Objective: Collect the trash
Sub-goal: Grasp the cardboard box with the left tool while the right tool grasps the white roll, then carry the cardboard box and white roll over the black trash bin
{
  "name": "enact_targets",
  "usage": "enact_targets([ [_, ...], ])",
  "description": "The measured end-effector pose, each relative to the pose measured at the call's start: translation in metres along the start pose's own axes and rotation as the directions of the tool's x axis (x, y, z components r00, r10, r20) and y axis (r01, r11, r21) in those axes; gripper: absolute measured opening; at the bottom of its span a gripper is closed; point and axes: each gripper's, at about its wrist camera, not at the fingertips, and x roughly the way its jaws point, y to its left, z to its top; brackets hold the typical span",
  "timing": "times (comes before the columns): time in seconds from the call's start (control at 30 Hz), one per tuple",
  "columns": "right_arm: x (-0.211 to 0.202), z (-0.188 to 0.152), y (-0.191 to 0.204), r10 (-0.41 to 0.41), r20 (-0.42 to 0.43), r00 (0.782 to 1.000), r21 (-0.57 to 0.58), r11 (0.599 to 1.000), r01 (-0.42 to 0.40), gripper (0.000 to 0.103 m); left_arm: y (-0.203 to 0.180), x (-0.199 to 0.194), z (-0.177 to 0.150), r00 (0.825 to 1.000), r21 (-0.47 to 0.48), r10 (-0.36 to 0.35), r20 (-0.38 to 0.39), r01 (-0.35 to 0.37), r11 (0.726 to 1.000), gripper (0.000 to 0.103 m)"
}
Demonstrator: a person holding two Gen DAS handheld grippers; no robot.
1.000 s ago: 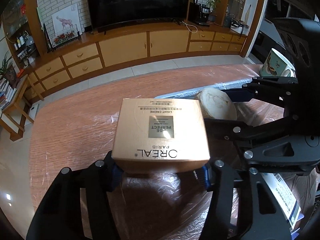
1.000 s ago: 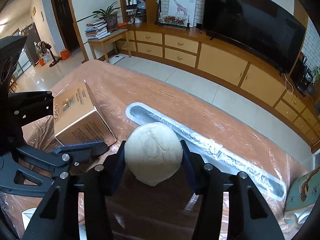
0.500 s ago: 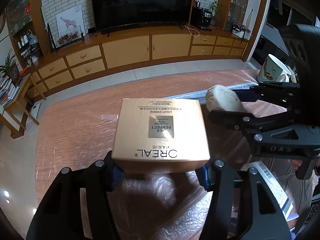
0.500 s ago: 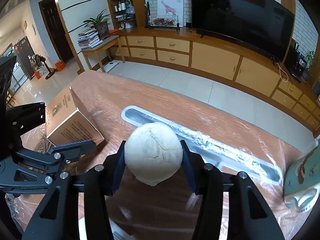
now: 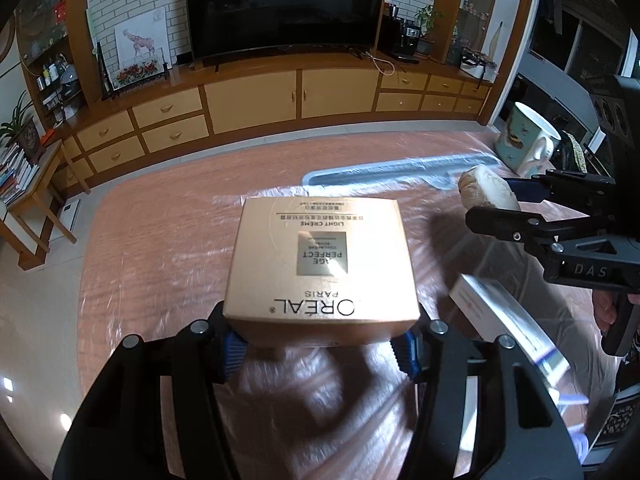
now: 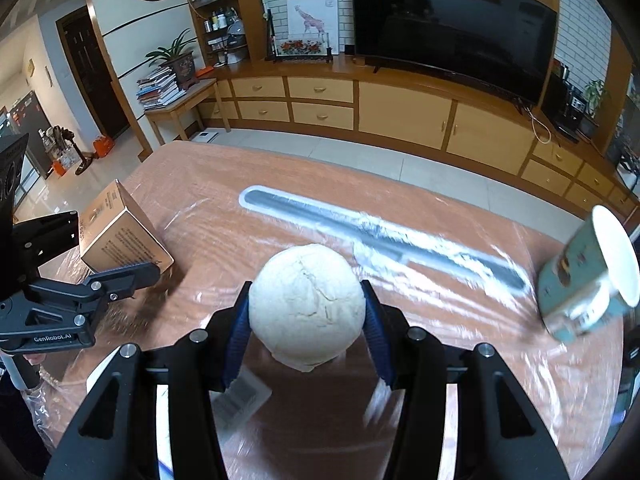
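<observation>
- Our left gripper [image 5: 320, 346] clamps the box [image 5: 322, 256] above the table [image 5: 160, 240].
- Our right gripper [image 6: 306, 332] squeezes the ball [image 6: 306, 304]; a mug [image 6: 588, 284] stands nearby.

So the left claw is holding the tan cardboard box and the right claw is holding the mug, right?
Not quite. The right claw holds a pale crumpled ball, as the right wrist view shows; the mug stands on the table. The left claw does hold the tan cardboard box.
</observation>
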Motion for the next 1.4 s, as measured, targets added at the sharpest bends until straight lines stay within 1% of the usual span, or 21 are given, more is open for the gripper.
enact_targets([
  [0.17,-0.016,-0.018,0.007,-0.025,0.007,1.000,0.034,0.999,0.025,0.050,-0.004,-0.015,-0.013,1.000,0.019,-0.021,0.014,0.021,1.000,0.059],
  [0.37,-0.046,-0.039,0.014,-0.061,0.023,0.998,0.068,0.996,0.059,0.050,-0.008,-0.035,-0.025,0.998,0.038,-0.050,0.026,0.049,0.998,0.059],
  [0.5,-0.069,-0.056,0.019,-0.076,0.028,0.997,0.080,0.994,0.073,0.050,-0.016,-0.050,-0.038,0.999,0.052,-0.044,0.029,0.042,0.998,0.059],
  [0.67,-0.092,-0.078,0.024,-0.068,0.039,0.997,0.083,0.994,0.064,0.050,-0.029,-0.070,-0.061,0.999,0.044,-0.035,0.032,0.033,0.998,0.059],
  [0.87,-0.126,-0.107,0.032,-0.022,0.071,0.997,0.067,0.998,0.018,0.050,-0.052,-0.102,-0.092,0.999,0.023,-0.004,0.051,0.002,1.000,0.059],
  [1.03,-0.160,-0.136,0.044,0.031,0.094,0.995,0.022,0.999,-0.034,0.050,-0.078,-0.131,-0.116,0.998,0.021,0.019,0.065,-0.021,1.000,0.059],
  [1.3,-0.202,-0.187,0.069,0.134,0.085,0.987,-0.034,0.991,-0.131,0.050,-0.119,-0.160,-0.166,0.999,0.010,0.014,0.037,-0.014,1.000,0.059],
  [1.4,-0.213,-0.207,0.080,0.153,0.070,0.986,-0.037,0.988,-0.150,0.050,-0.131,-0.166,-0.182,1.000,0.019,0.007,0.021,-0.007,1.000,0.059],
])
